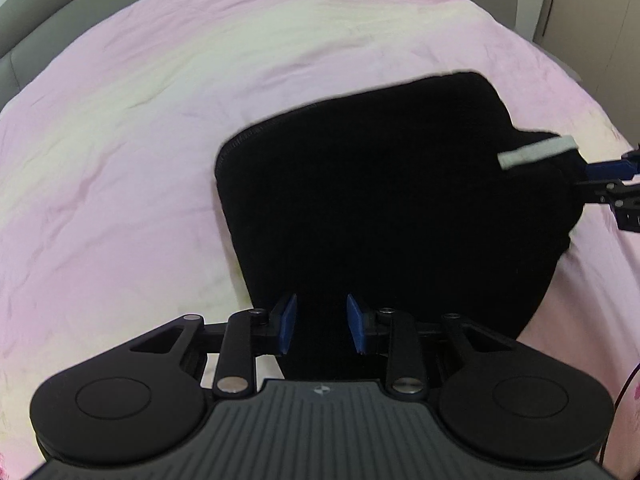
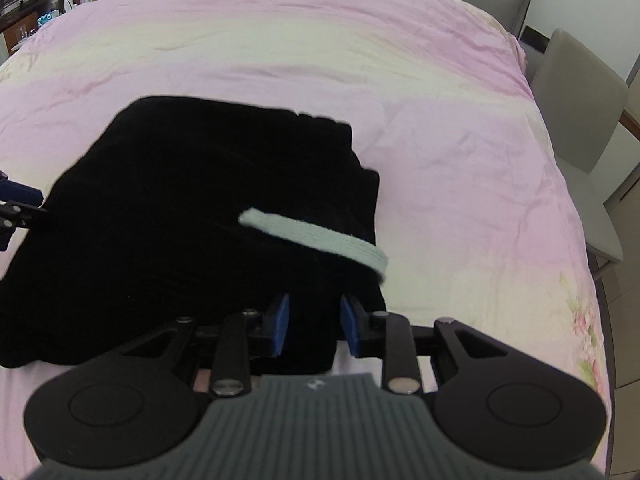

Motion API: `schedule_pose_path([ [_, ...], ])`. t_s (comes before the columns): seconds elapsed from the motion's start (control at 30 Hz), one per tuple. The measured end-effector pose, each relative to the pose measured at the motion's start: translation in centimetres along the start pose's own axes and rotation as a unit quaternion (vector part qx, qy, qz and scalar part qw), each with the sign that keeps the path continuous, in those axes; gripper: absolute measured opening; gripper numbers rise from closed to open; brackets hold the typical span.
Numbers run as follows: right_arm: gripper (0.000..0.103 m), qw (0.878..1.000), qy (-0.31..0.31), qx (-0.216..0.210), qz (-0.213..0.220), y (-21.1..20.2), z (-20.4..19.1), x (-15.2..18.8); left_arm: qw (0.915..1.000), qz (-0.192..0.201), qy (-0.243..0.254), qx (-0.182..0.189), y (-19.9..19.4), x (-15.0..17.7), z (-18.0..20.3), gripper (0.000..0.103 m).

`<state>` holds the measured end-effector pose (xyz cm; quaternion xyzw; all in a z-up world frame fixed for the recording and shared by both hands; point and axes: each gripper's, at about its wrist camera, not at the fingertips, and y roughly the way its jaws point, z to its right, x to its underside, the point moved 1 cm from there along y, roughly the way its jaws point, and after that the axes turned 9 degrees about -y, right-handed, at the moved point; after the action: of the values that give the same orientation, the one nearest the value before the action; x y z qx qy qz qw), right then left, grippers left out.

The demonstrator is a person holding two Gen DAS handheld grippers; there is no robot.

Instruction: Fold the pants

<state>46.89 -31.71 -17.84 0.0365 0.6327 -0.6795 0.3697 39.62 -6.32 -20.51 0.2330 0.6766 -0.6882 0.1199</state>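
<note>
The black pants [image 1: 380, 200] lie folded in a compact bundle on the pink bed cover [image 1: 120, 160], spread ahead of both claws. The left claw [image 1: 321, 322] stands partly open; black fabric lies between its blue pads [image 1: 289, 320], but a gap shows on each side, so no pressing grip is seen. The right claw [image 2: 313, 322] is likewise partly open over the bundle's near edge, with fabric between its pads [image 2: 281, 320] and clear of them. A pale drawstring [image 2: 320, 240] lies across the cloth just ahead of the right claw. A grey chair [image 2: 580, 120] stands beyond the bed, to its right.
</note>
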Motion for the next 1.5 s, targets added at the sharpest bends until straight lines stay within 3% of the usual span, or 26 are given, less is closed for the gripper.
schedule_pose_path([
  [0.1,0.029,0.998,0.044,-0.028,-0.035,2.7,0.9,3.1,0.9995,-0.028,-0.014,-0.002,2.6,1.6,0.2,0.036],
  [0.17,0.019,0.990,0.088,-0.047,-0.103,6.2,1.4,6.5,0.9989,-0.040,-0.025,-0.006,4.3,2.3,-0.1,0.036],
  [0.23,0.019,0.993,0.091,-0.051,-0.062,6.4,1.4,8.3,0.9986,-0.039,-0.037,-0.003,5.0,2.8,-0.4,0.036],
  [0.4,0.024,0.987,0.119,-0.088,-0.056,4.4,3.4,7.9,0.9988,-0.031,-0.026,0.028,3.0,2.0,-1.4,0.037],
  [0.47,0.050,0.982,0.143,-0.114,-0.050,2.8,4.8,7.5,0.9984,-0.017,-0.029,0.045,1.7,1.8,-2.4,0.044],
  [0.5,0.056,0.979,0.154,-0.125,-0.039,1.8,5.5,7.1,0.9981,-0.003,-0.037,0.050,0.9,1.5,-3.2,0.052],
  [0.57,0.078,0.976,0.169,-0.137,-0.020,0.1,6.6,6.2,0.9958,0.024,-0.060,0.066,-0.5,0.8,-5.0,0.063],
  [0.67,0.095,0.965,0.209,-0.157,0.009,-1.3,8.5,4.4,0.9871,0.047,-0.124,0.090,-1.3,-0.6,-7.8,0.075],
  [0.73,0.098,0.953,0.246,-0.177,0.017,-0.7,9.6,3.1,0.9774,0.052,-0.175,0.106,-0.9,-1.4,-9.7,0.080],
  [0.9,0.098,0.926,0.303,-0.222,-0.024,3.7,10.3,0.3,0.9471,0.016,-0.282,0.151,3.2,-2.4,-12.9,0.083],
  [0.97,0.097,0.925,0.308,-0.219,-0.031,5.3,10.8,-0.3,0.9429,0.005,-0.295,0.154,4.5,-2.4,-13.0,0.083],
  [1.1,0.089,0.917,0.304,-0.252,-0.059,8.8,11.5,-1.1,0.9319,-0.010,-0.314,0.181,6.9,-2.1,-13.4,0.086],
  [1.2,0.081,0.902,0.313,-0.287,-0.079,11.5,11.6,-0.9,0.9203,-0.015,-0.329,0.211,8.7,-2.0,-14.0,0.091],
  [1.27,0.075,0.885,0.326,-0.323,-0.079,12.8,11.6,-0.5,0.9099,-0.024,-0.341,0.236,9.8,-1.7,-14.2,0.091],
  [1.33,0.075,0.875,0.334,-0.341,-0.078,14.1,11.4,-0.3,0.9008,-0.034,-0.347,0.259,10.8,-1.7,-14.3,0.089],
  [1.4,0.073,0.873,0.334,-0.348,-0.074,14.6,11.1,0.1,0.8973,-0.039,-0.345,0.273,11.6,-1.8,-14.0,0.085],
  [1.5,0.064,0.875,0.327,-0.350,-0.070,14.2,10.8,0.1,0.8997,-0.040,-0.339,0.272,11.8,-2.1,-13.5,0.077],
])
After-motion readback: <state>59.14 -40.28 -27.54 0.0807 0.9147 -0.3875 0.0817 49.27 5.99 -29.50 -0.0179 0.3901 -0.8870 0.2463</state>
